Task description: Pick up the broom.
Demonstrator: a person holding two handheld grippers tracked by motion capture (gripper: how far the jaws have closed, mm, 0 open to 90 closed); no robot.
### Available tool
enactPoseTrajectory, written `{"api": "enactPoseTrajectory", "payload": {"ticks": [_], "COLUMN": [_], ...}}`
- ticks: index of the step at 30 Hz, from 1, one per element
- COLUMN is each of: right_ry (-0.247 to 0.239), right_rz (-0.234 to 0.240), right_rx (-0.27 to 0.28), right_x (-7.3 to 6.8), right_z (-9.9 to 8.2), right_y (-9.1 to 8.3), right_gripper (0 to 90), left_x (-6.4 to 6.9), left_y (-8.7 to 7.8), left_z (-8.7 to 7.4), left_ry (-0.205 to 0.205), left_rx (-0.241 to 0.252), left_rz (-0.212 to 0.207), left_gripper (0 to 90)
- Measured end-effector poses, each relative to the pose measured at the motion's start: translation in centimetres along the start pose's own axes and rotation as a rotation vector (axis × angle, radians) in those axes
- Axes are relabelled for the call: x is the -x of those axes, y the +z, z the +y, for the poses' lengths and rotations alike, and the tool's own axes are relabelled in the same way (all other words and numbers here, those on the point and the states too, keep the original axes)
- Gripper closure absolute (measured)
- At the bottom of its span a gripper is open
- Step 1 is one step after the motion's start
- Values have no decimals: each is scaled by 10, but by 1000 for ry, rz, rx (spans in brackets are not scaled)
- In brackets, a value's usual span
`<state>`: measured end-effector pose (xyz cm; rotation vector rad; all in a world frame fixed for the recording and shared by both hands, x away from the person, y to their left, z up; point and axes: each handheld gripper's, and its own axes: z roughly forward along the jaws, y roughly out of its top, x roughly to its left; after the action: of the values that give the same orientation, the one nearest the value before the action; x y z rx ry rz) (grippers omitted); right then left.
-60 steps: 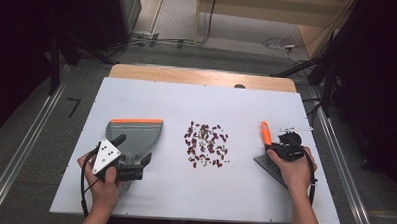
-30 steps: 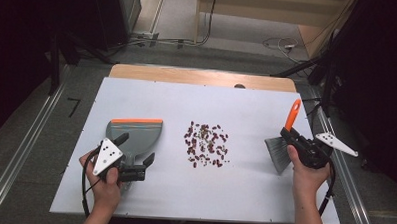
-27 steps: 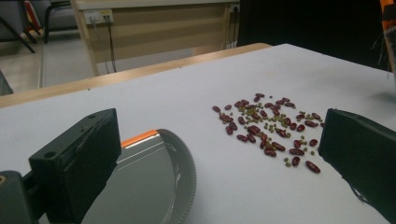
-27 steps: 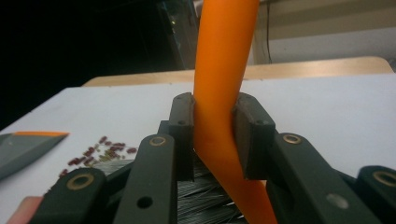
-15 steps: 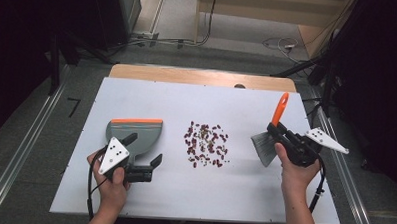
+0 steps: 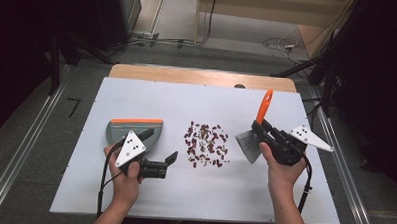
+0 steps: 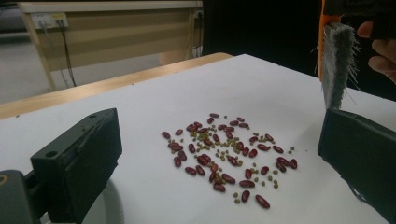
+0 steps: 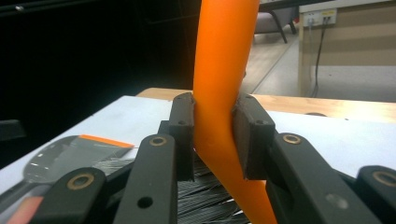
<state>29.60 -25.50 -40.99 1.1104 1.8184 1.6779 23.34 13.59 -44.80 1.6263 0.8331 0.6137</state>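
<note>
A pile of red and small green beans (image 6: 205, 145) (image 7: 224, 151) lies mid-table. Left of it a grey dustpan (image 6: 131, 130) (image 8: 56, 158) with an orange lip lies flat. My left gripper (image 6: 159, 146) (image 7: 219, 126) hovers at the dustpan's near right corner, open and holding nothing, its jaws aimed at the beans. My right gripper (image 6: 262, 129) (image 8: 217, 121) is shut on the orange handle (image 6: 265, 105) of a brush (image 6: 249, 143) (image 7: 335, 60). The handle stands upright, and the grey bristles hang just right of the pile, above the table.
The white table top (image 6: 283, 205) has a wooden strip (image 6: 197, 76) along its far edge. Dark stands and cables sit on the floor beyond. A cable (image 6: 306, 183) trails from the right gripper past the wrist.
The right gripper has carried the brush left, towards the beans, with the handle more upright. The left gripper has shifted right and a little up beside the dustpan. Beans and dustpan stayed put.
</note>
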Motion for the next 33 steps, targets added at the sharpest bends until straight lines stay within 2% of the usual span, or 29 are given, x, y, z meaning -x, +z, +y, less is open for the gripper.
{"api": "enactPoseTrajectory", "payload": {"ticks": [4,6,8,9,15,21,28,33], "right_ry": [7,6,10,7,-8,-6,-23,-26], "right_rz": [26,34,48,53,77,103,129,141], "right_rx": [11,12,11,10,-9,-20,-25,-28], "right_x": [-6,-10,-13,-15,-29,-42,-59,-67], "right_z": [2,2,2,2,-3,-9,-13,-15], "right_y": [1,1,3,4,12,18,24,29], "right_gripper": [696,696,696,696,696,696,696,696], "left_x": [4,9,10,13,22,32,49,54], "left_y": [8,11,13,17,26,32,40,44], "left_z": [3,3,2,2,1,3,3,1], "left_ry": [-3,-13,-17,-31,-70,-87,-84,-81], "left_rx": [10,17,13,4,-22,-45,-74,-91], "left_rz": [-29,-69,-82,-106,-135,-177,-215,-218], "left_gripper": [39,41,42,42,42,46,63,84]}}
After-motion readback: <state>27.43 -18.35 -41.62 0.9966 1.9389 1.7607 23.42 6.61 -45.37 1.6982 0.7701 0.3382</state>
